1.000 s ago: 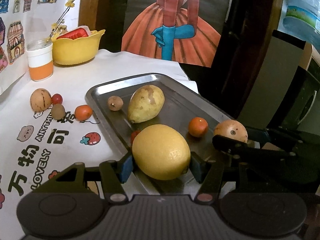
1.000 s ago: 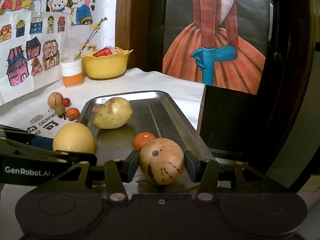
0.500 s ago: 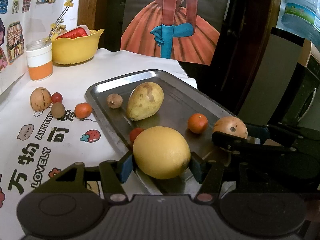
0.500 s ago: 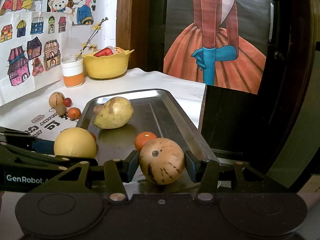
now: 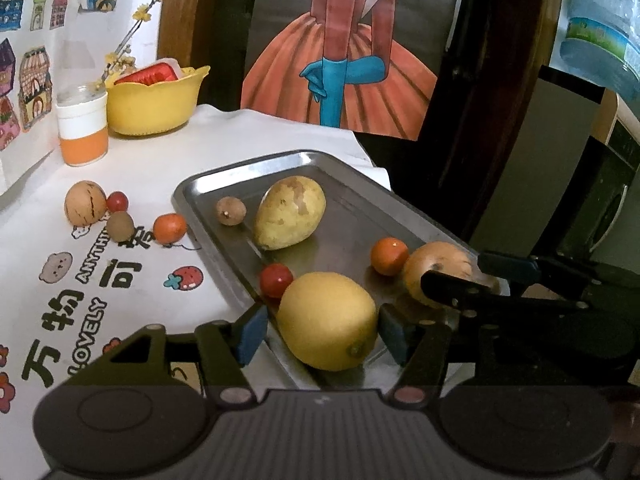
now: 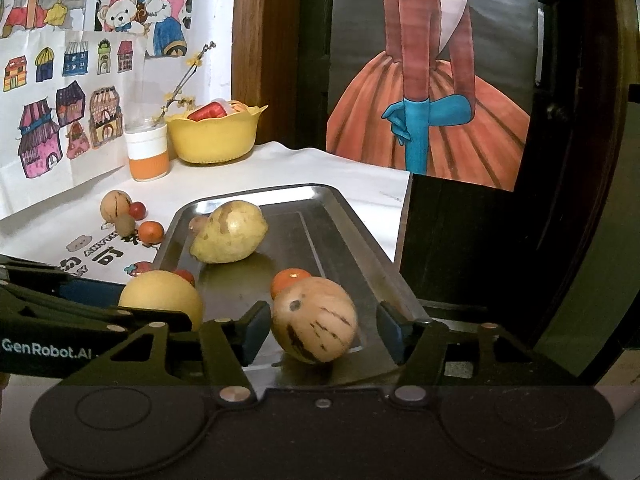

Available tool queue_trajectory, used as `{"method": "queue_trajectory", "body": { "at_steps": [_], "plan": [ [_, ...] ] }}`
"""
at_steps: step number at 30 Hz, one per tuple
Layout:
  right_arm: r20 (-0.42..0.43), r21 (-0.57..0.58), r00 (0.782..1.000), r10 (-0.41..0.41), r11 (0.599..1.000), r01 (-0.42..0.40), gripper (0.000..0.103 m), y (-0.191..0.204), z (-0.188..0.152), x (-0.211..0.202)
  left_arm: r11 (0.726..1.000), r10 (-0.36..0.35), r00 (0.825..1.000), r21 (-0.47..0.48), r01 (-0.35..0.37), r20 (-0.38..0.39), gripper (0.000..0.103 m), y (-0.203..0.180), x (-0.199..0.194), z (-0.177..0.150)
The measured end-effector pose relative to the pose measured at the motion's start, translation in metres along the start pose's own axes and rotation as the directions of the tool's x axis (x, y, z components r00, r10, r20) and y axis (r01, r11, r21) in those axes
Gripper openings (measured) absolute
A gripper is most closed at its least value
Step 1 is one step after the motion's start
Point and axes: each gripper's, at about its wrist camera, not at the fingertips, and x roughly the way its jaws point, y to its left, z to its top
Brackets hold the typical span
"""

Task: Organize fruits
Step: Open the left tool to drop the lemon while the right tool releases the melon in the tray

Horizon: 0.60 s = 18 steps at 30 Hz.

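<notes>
Four small fruits (image 5: 120, 216) wait on the tabletop (image 5: 248, 136) left of the tray (image 5: 360, 200), which holds a pear (image 5: 290, 212) and smaller fruits. My left gripper (image 5: 322, 330) hovers low, jaws parted around the lemon (image 5: 326, 320), seemingly resting free. My right gripper (image 6: 322, 332), level, jaws wide, brackets the streaked melon (image 6: 314, 320) on the tray.

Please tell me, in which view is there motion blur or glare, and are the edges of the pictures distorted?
Left wrist view: the striped tan fruit looks slightly smeared; the tray shows soft glare along its far rim; fisheye bends the door frame. Right wrist view: mostly sharp, dim reflections on the tray floor, dark vignette at the corners.
</notes>
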Motion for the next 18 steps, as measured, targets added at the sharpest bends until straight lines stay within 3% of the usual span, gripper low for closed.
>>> {"method": "queue_trajectory", "body": {
  "at_steps": [11,18],
  "plan": [
    [0.037,0.015,0.999,-0.016,1.000,0.016,0.075,-0.004,0.005,-0.015,1.000,0.029,0.998,-0.011,-0.029,0.052,0.080,0.003,-0.017,0.005],
    [0.064,0.017,0.998,-0.021,1.000,0.020,0.092,-0.002,0.010,-0.027,0.998,0.066,0.994,-0.027,-0.064,0.089,0.096,0.010,-0.032,0.008]
  ]
}}
